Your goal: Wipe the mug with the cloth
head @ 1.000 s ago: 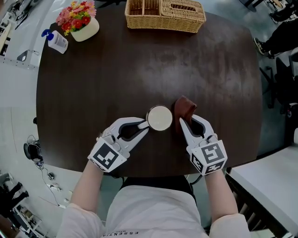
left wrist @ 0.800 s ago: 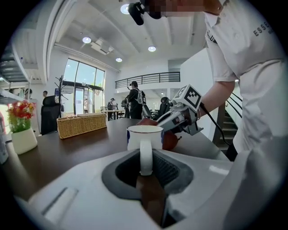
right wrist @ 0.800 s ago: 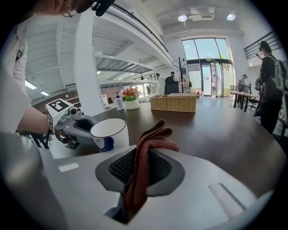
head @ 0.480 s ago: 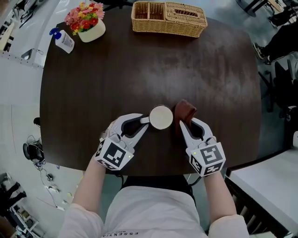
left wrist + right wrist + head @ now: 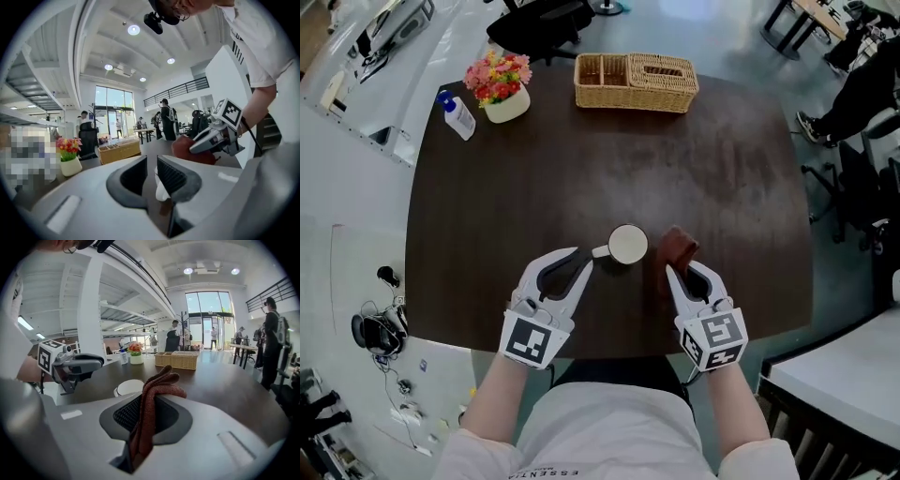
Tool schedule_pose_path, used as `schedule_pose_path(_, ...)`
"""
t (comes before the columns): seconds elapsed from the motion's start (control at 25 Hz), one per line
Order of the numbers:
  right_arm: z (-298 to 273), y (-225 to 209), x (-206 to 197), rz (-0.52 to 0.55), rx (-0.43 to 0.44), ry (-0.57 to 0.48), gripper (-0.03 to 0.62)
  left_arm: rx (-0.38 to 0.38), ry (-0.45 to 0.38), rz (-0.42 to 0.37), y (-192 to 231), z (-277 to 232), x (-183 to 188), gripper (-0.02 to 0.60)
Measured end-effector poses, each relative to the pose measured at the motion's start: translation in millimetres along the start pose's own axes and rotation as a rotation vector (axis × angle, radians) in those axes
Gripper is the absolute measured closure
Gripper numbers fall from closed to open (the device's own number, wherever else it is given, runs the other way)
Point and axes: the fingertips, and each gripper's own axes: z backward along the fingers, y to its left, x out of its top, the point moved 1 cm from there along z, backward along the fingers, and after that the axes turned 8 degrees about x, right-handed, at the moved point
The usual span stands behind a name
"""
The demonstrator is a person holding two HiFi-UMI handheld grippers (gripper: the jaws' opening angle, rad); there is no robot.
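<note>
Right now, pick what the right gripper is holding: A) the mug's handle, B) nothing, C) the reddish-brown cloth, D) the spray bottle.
C: in the right gripper view, the reddish-brown cloth sits pinched between the jaws of the right gripper.

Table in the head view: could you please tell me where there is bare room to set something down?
Bare: the table middle between basket and mug, and the right side beyond the cloth. Crowded: the far left corner with flower pot and bottle, and the near edge, where left gripper and right gripper flank the mug.
</note>
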Motion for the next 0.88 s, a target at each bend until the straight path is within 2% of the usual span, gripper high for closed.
schedule_pose_path(0.08,17.1,7.8,7.9,-0.002,-0.074,-0.012,0.513,0.091,-0.014,0.015,5.2,14.3,16.0,0.527)
schedule_pose_path(0.16,36.2,20.3,17.3,0.002,-0.128,-0.033,0.513,0.180,-0.016,0.079,8.2,32.6,30.5,0.581)
schedule_pose_path(0.2,44.9,26.9,23.1,0.007,-0.140,-0.048,0.513,0.205,-0.019,0.111,7.6,41.1,37.8,0.581)
schedule_pose_path(0.36,72.0,52.4,38.0,0.026,-0.126,-0.100,0.513,0.243,-0.033,0.167,0.4,71.2,61.8,0.581)
schedule_pose_path(0.6,121.1,80.5,33.7,0.046,-0.107,-0.157,0.513,0.300,-0.079,0.154,-25.3,114.4,87.9,0.581)
schedule_pose_path(0.88,200.7,111.1,4.1,0.132,-0.099,-0.202,0.514,0.318,-0.099,0.115,-108.9,169.1,102.6,0.581)
